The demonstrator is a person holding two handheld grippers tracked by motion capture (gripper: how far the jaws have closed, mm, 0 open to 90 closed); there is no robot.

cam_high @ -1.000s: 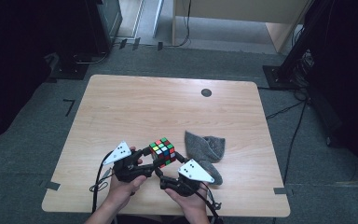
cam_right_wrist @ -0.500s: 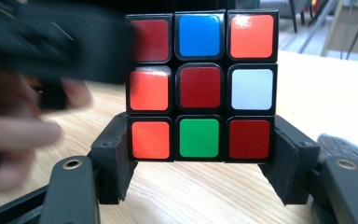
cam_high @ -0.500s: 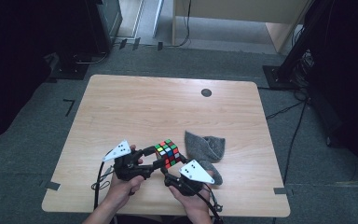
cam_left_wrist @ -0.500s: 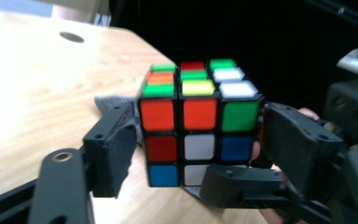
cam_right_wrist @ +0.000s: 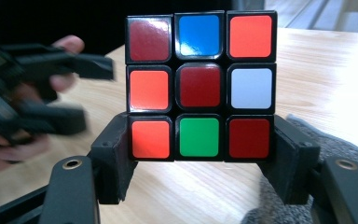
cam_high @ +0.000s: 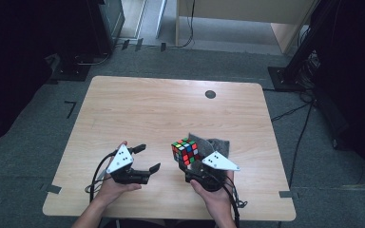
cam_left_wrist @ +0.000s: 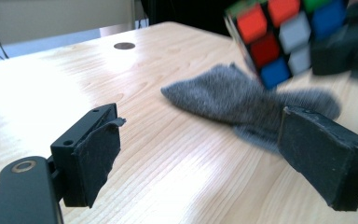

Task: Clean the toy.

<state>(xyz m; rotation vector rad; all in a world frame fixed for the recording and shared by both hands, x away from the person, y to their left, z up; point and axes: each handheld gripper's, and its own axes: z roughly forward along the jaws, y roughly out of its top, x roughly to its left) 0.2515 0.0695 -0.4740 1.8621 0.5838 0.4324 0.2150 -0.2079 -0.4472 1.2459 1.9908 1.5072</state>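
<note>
At the near edge of the counter (cam_high: pixel 123 104) the left tongs (cam_high: pixel 146 158) stand apart with nothing between them; their jaws have just been opening. Beside them, the right tongs (cam_right_wrist: pixel 200 154) are clamped on the bottom row of the puzzle cube (cam_right_wrist: pixel 200 86), lifted above the grey sock (cam_left_wrist: pixel 242 100), probably to turn it freely. No writing is readable.
</note>
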